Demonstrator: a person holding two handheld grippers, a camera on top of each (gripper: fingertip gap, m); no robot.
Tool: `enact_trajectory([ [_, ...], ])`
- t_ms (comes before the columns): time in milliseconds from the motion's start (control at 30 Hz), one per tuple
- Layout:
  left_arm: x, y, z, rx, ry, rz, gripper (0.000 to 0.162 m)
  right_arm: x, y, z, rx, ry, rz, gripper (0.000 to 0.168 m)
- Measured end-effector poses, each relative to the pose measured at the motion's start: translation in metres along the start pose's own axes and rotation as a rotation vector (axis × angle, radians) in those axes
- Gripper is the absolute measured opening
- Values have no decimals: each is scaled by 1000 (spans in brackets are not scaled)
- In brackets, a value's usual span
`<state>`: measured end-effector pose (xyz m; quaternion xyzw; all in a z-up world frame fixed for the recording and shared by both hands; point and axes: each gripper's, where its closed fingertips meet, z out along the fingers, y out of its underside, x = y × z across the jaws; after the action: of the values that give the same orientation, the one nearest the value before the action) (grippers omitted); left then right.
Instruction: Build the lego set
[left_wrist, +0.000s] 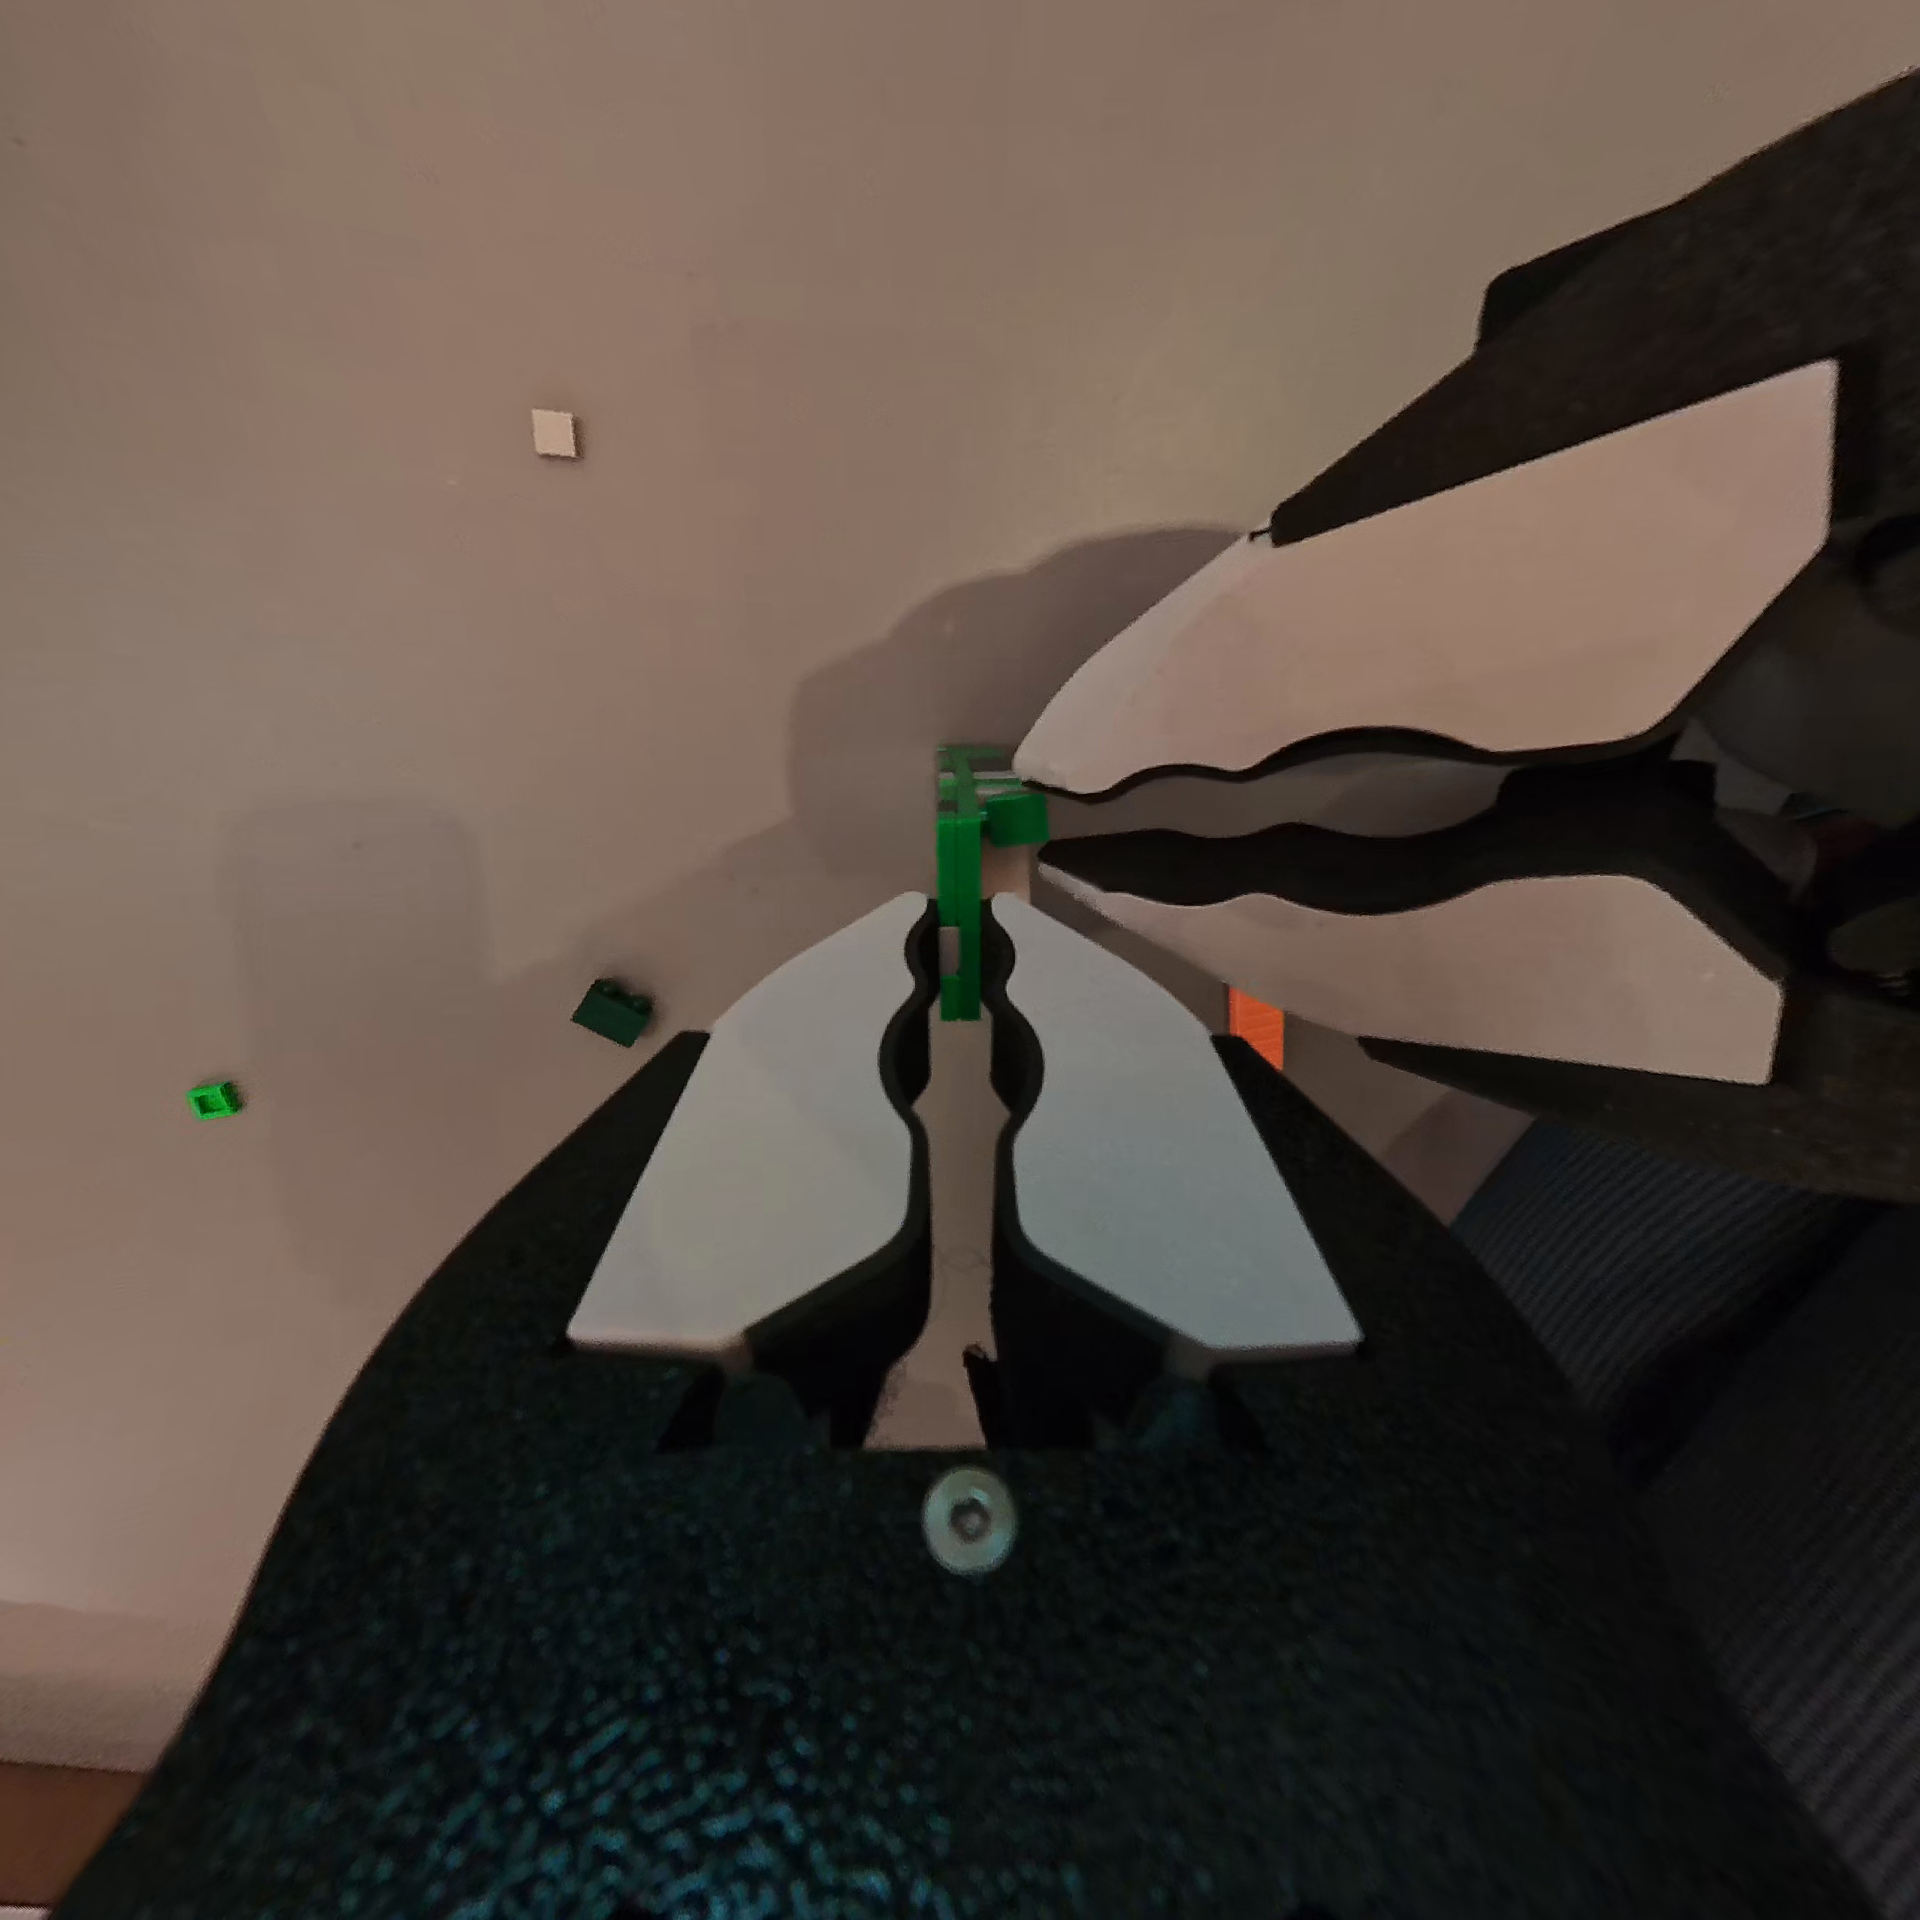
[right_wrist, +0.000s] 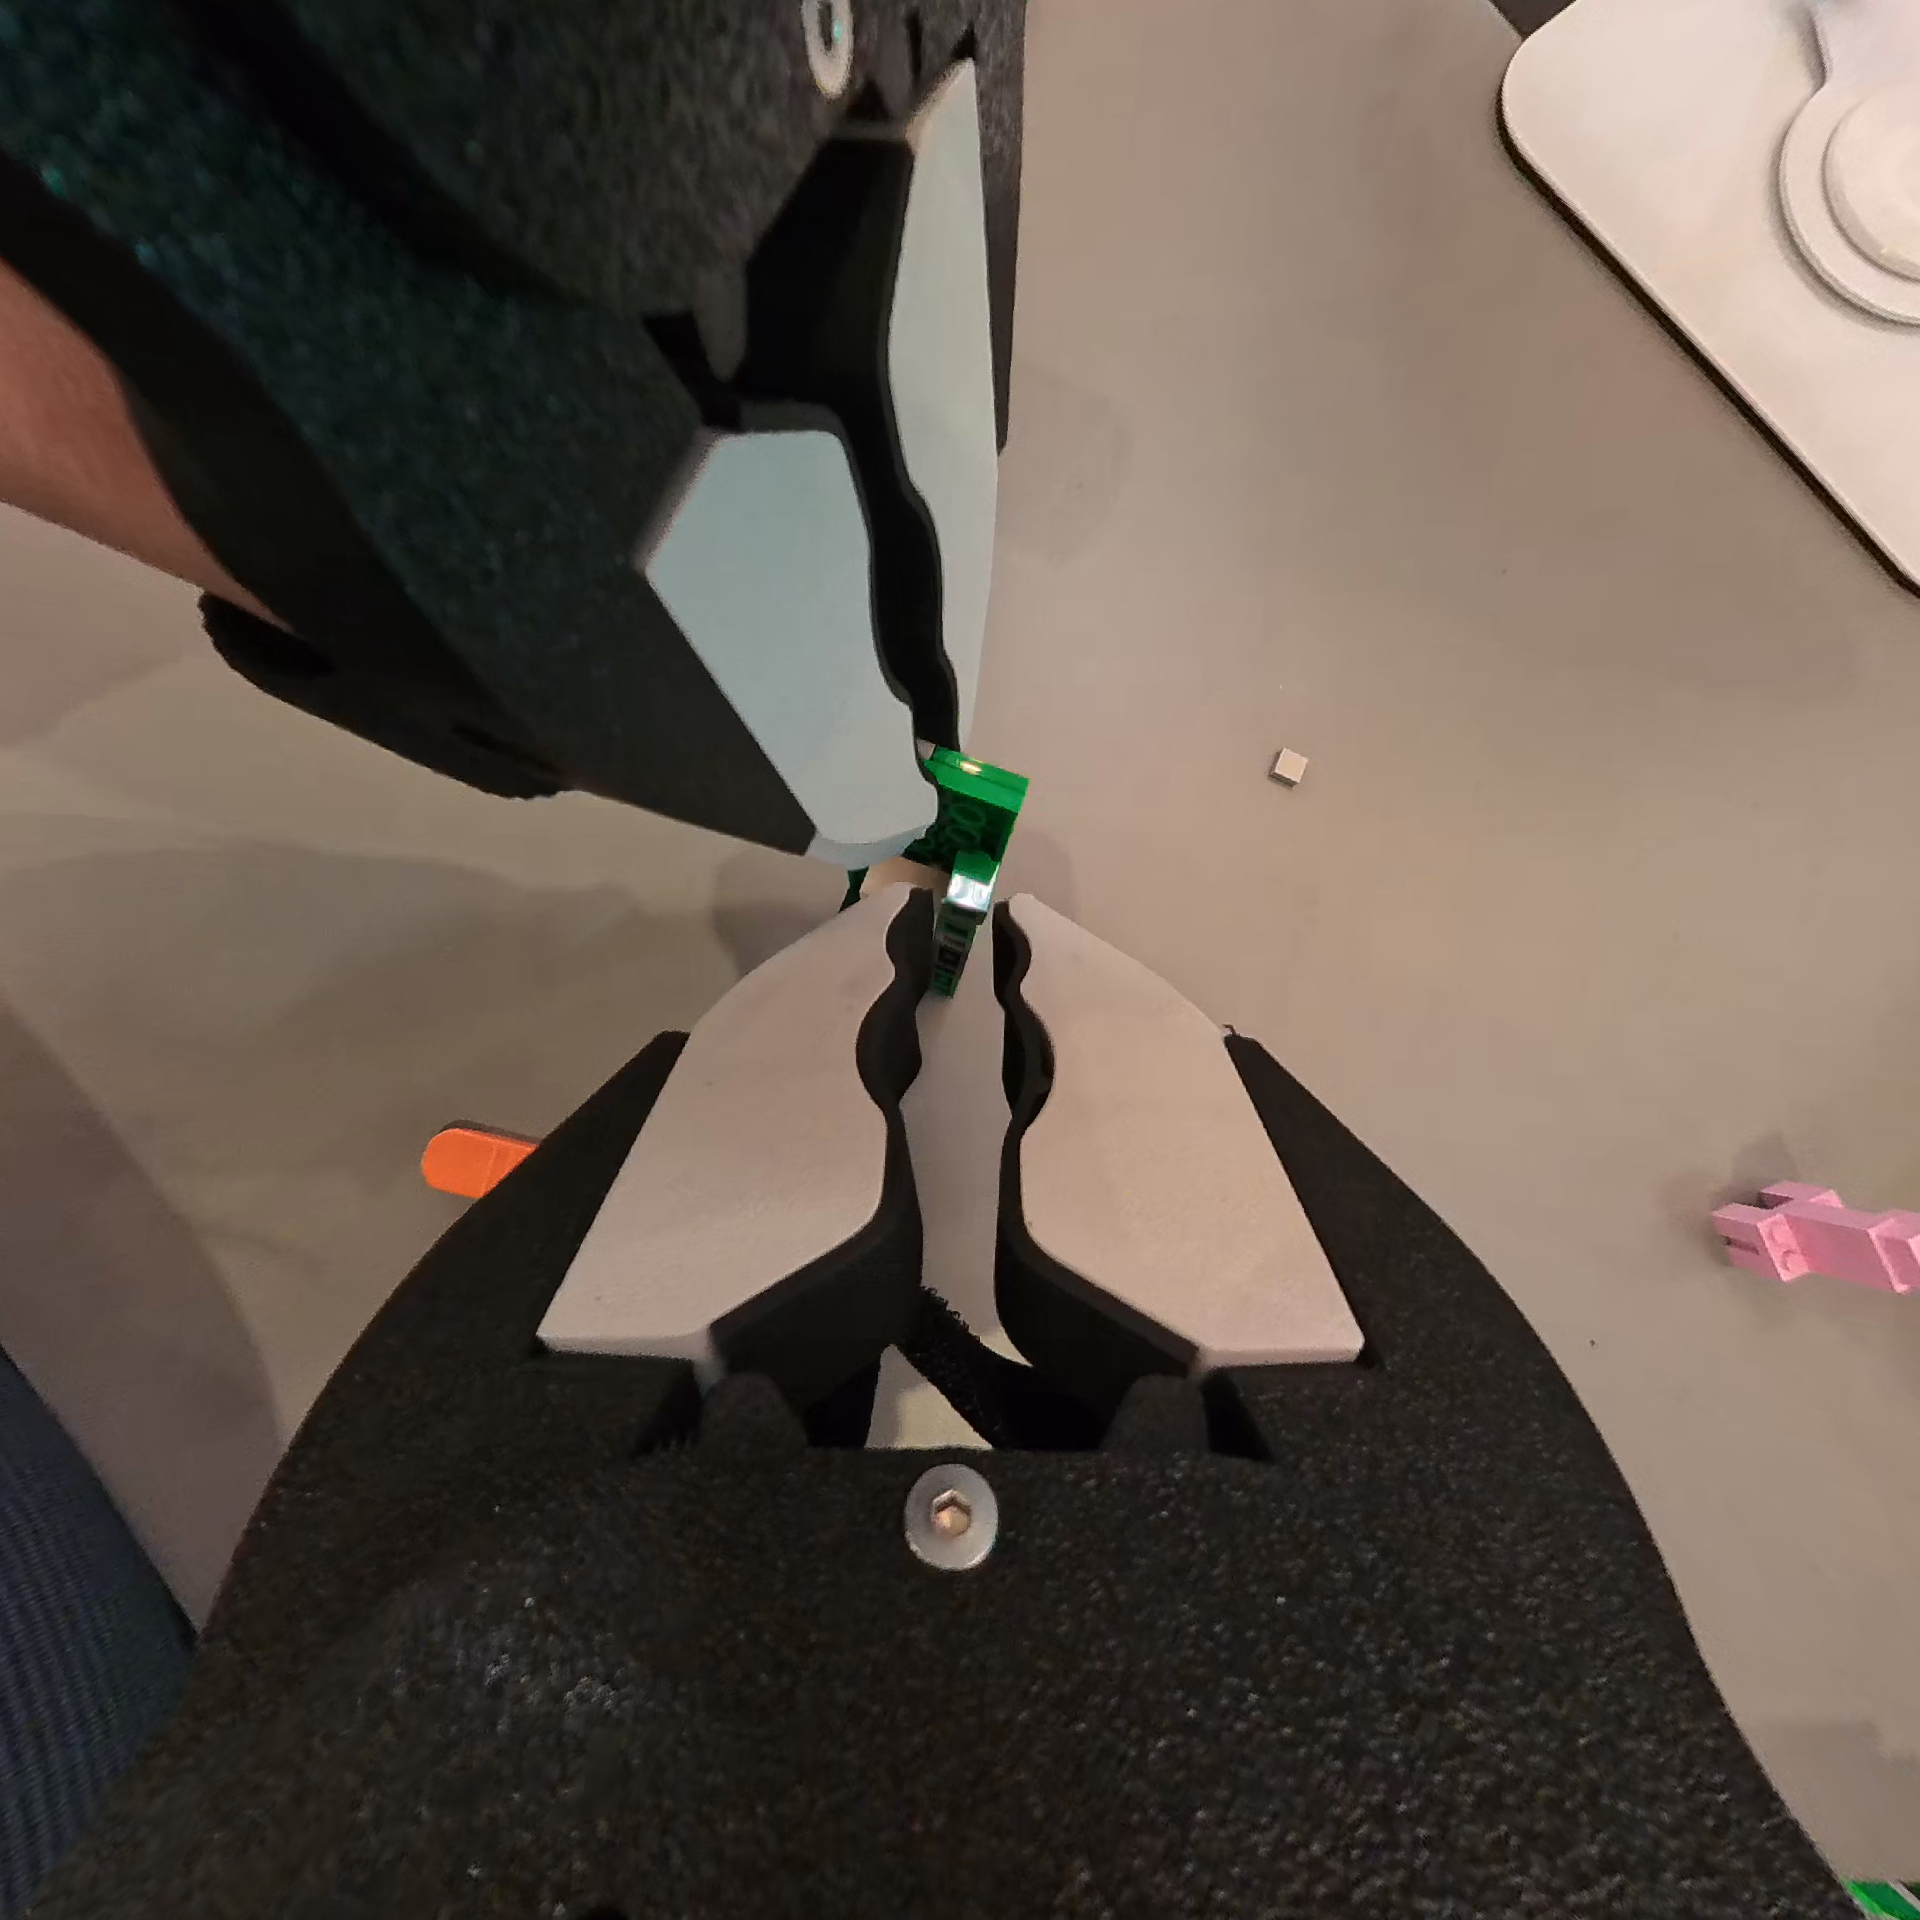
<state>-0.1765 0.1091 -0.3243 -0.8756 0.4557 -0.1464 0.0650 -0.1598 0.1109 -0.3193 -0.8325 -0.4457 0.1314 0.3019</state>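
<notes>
In the left wrist view my left gripper (left_wrist: 958, 912) is shut on a thin green Lego plate assembly (left_wrist: 956, 883), held edge-on above the table. A tan part (left_wrist: 1010, 871) sits on the assembly's right side. My right gripper (left_wrist: 1037, 816) comes in from the right, its tips on a small green piece (left_wrist: 1016, 817) at the top of the assembly. In the right wrist view my right gripper (right_wrist: 956, 912) is shut on this small green piece (right_wrist: 961, 925). The left gripper (right_wrist: 920, 795) reaches down from the upper left, holding the studded green plate (right_wrist: 982, 795).
On the grey table lie a small white tile (left_wrist: 553, 433), a dark green brick (left_wrist: 613, 1008), a tiny bright green brick (left_wrist: 213, 1099), an orange piece (right_wrist: 473, 1158) and a pink Lego assembly (right_wrist: 1813, 1236). A white board (right_wrist: 1621, 260) lies at the far right. Dark blue fabric (left_wrist: 1662, 1351) is below the table edge. Only a small space, under 4 cm, lies between the two pairs of fingers.
</notes>
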Motion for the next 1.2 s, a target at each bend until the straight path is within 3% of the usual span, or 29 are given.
enact_trajectory([
  [400, 4, 4, -1, -10, 30, 24, 6, 2, 3, -16, 48, -7, -31, 24],
  [633, 23, 18, -16, -48, 163, 179, 6, -30, -5, -43, 370, -381, -194, 55],
  [900, 51, 28, -29, -73, 254, 315, 6, -55, -10, -56, 491, -694, -156, 40],
  [1200, 68, 28, -37, -46, 302, 376, 6, -64, -7, -58, 485, -738, -200, 20],
])
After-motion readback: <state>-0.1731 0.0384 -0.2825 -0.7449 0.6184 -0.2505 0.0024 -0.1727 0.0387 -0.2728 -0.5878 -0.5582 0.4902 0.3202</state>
